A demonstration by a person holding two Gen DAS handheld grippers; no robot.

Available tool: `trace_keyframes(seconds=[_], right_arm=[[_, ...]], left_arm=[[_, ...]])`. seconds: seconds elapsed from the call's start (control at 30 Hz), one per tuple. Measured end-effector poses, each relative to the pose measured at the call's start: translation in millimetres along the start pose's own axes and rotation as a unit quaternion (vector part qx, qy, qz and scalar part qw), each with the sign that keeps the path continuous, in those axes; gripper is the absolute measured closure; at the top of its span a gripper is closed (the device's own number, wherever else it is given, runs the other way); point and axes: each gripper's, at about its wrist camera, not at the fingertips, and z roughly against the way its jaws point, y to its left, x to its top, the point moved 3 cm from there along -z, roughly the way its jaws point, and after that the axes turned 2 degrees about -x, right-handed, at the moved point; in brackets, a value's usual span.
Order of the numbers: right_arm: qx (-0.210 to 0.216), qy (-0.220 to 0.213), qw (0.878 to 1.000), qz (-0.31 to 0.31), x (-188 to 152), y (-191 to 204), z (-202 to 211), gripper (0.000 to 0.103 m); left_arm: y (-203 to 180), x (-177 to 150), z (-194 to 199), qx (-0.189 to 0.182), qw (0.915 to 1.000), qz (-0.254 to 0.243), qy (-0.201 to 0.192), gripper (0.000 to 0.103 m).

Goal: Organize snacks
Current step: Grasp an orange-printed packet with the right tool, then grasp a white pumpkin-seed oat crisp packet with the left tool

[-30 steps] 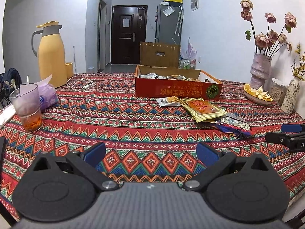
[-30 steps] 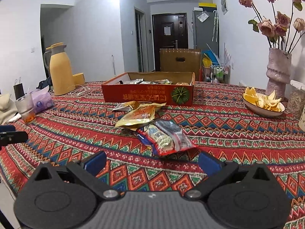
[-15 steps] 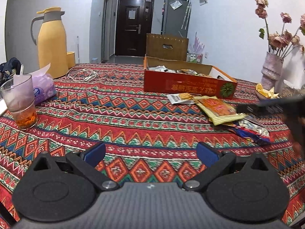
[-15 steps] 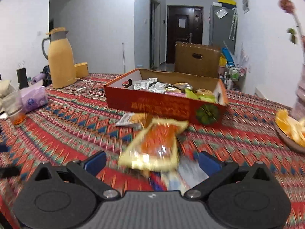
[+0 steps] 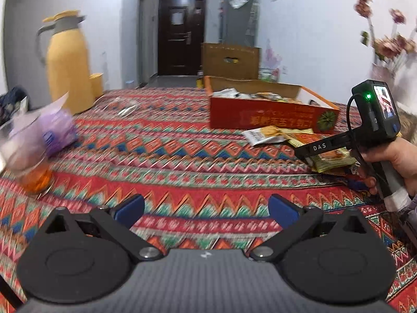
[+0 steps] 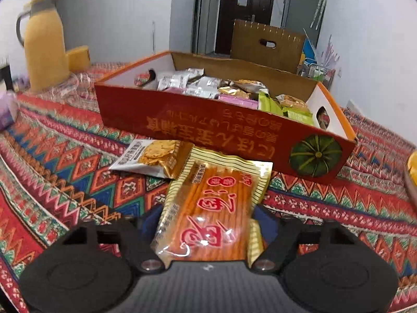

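The orange-and-yellow snack packet [image 6: 216, 208], loose on the patterned cloth [image 6: 65, 169] a second ago, now sits between the right gripper [image 6: 208, 224], whose fingers have closed in against its sides. The left gripper [image 5: 206, 206] hangs spread and empty. Next comes the cracker packet [image 6: 153, 157], then the red box [image 6: 208, 127], probably its destination

The left gripper [image 5: 206, 210] hangs low over the patterned cloth [image 5: 169, 156], its blue-padded fingers [image 5: 130, 206] spread wide with nothing between them. The red box [image 5: 271, 117] of snacks sits beyond. Just in front of the box lie a white packet [image 5: 263, 135] and a yellow packet [image 5: 331, 156]. The right gripper [image 5: 310, 157], held in a hand [image 5: 398, 156], meets the yellow packet. Left of the box stand a yellow jug [image 5: 67, 65] and a glass [image 5: 31, 167], blurred.
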Motion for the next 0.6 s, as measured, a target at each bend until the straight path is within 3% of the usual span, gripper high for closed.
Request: trace_keyframes(seconds=[0.13, 0.17, 0.33, 0.6], right_arm=[[-0.003, -0.025, 0.999, -0.019, -4, -19, 19, 0.065], [0.0, -0.036, 0.999, -0.024, -4, -24, 25, 0.068], [0.007, -0.064, 0.997, -0.032, -8, -58, 53, 0.07], [-0.005, -0.119, 0.986, -0.117, -24, -123, 67, 0.069]], left_arm=[[-13, 12, -33, -0.001, 0.9994, -0.033, 0.014, 0.0], [-17, 17, -42, -0.002, 0.999, -0.041, 0.015, 0.0], [-38, 39, -79, -0.007, 0.9979, -0.061, 0.022, 0.0], [-94, 59, -158, -0.032, 0.9965, -0.056, 0.053, 0.0]])
